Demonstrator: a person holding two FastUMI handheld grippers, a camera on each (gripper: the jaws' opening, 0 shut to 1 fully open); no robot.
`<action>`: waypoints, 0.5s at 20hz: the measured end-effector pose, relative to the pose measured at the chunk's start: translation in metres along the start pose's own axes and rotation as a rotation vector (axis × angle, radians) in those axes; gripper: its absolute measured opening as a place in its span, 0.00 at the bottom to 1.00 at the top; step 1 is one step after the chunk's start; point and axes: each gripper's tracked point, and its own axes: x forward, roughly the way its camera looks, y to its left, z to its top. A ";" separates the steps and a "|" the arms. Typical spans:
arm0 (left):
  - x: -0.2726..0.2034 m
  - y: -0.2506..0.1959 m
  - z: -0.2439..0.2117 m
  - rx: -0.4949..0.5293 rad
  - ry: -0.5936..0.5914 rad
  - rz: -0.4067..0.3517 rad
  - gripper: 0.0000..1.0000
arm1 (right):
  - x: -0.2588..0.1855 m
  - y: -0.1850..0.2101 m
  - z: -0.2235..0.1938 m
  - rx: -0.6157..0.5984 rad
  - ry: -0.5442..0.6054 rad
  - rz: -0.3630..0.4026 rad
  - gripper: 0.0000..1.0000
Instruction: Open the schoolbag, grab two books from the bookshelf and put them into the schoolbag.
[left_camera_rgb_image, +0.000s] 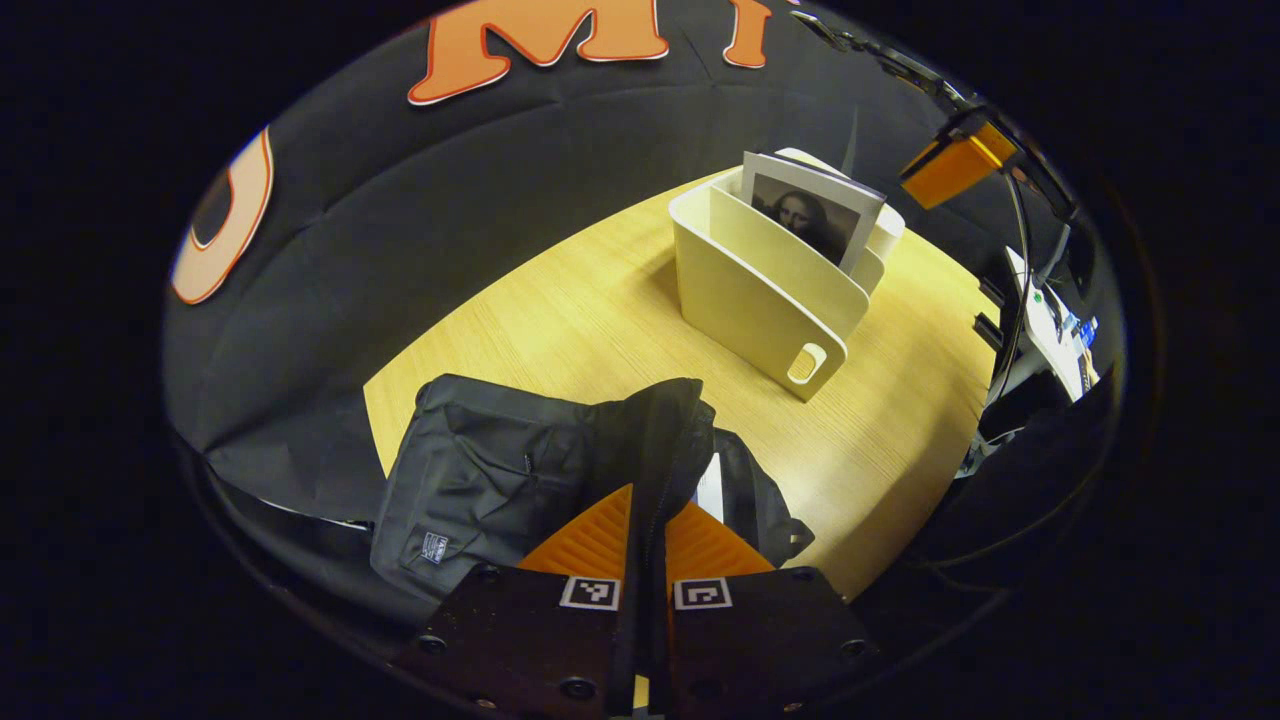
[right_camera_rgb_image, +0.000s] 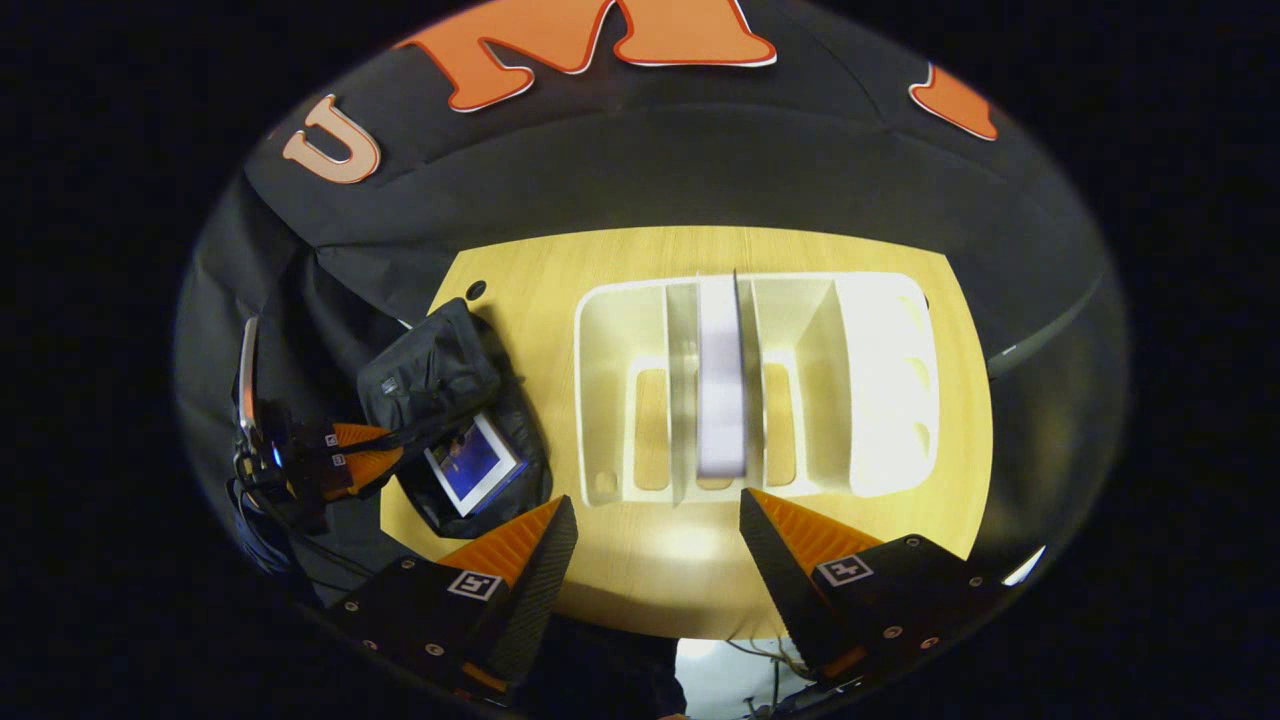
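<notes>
Clamped on the schoolbag's (left_camera_rgb_image: 500, 480) flap, the left gripper (left_camera_rgb_image: 648, 520) held it open, one book (right_camera_rgb_image: 472, 464) inside. Right gripper (right_camera_rgb_image: 650, 520), fingers apart, hovered above the second book (right_camera_rgb_image: 722, 390) in the bookshelf (right_camera_rgb_image: 880, 380); approaching off-centre risked snagging a divider

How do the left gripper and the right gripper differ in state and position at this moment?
The left gripper is shut on the schoolbag flap, holding it open; the right gripper is open and holds nothing. The left one is at the schoolbag; the right one hovers above the bookshelf, facing the upright book.
</notes>
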 end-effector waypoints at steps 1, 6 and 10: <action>0.001 -0.001 -0.002 -0.012 0.008 0.003 0.06 | 0.006 -0.004 0.009 -0.015 0.007 0.002 0.98; 0.006 -0.004 -0.002 -0.059 0.040 0.027 0.06 | 0.053 -0.023 0.029 -0.047 0.091 0.002 0.97; 0.008 -0.005 -0.005 -0.087 0.064 0.034 0.06 | 0.085 -0.030 0.033 -0.048 0.158 -0.002 0.80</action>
